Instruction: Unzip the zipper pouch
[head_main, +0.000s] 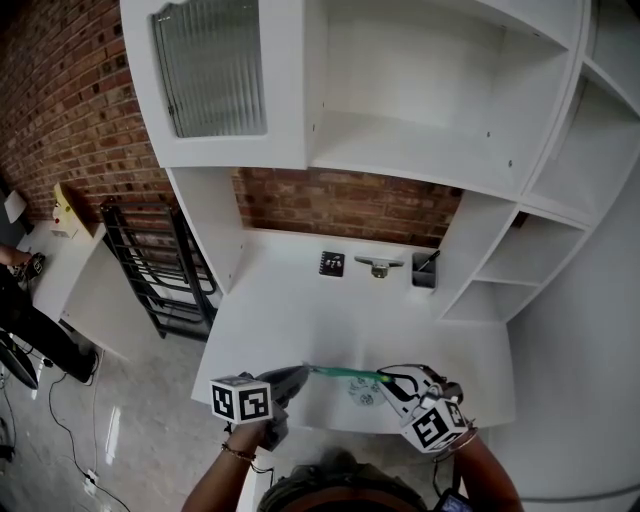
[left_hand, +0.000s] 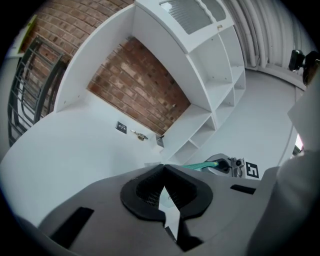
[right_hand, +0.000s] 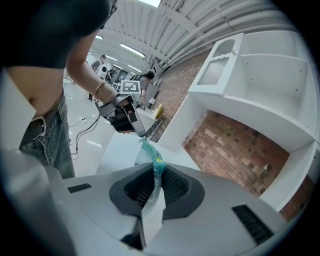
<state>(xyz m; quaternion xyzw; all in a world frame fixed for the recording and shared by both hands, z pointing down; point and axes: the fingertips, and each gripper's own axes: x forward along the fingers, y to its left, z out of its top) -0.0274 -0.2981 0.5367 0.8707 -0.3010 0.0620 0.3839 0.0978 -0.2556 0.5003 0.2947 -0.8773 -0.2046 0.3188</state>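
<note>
nearest the lens, fingers (right_hand: 176, 187) of the right gripper (right_hand: 156, 171): pressed together on the green zipper band (right_hand: 151, 156) of the zipper pouch (right_hand: 139, 159), no gap left at the tips. cannot tell whether the slider itself is caught or only the band beside it. fingers (left_hand: 145, 192) of the left gripper (left_hand: 163, 167) likewise shut at the tips; from the right gripper view, seen pinching the far end of the same band. between the two grippers, pouch stretched tight in the air, just above the front edge of the desk (head_main: 300, 310), clear body hanging under the band. probably the opening pull now in hand; impossible to say how far the zipper is open. to do it well: hold the left end fixed, draw the right one straight along the line of the band, not downward, so as not to twist the thin plastic or slip off. further out, small items (head_main: 378, 266) at the back of the desk.
</note>
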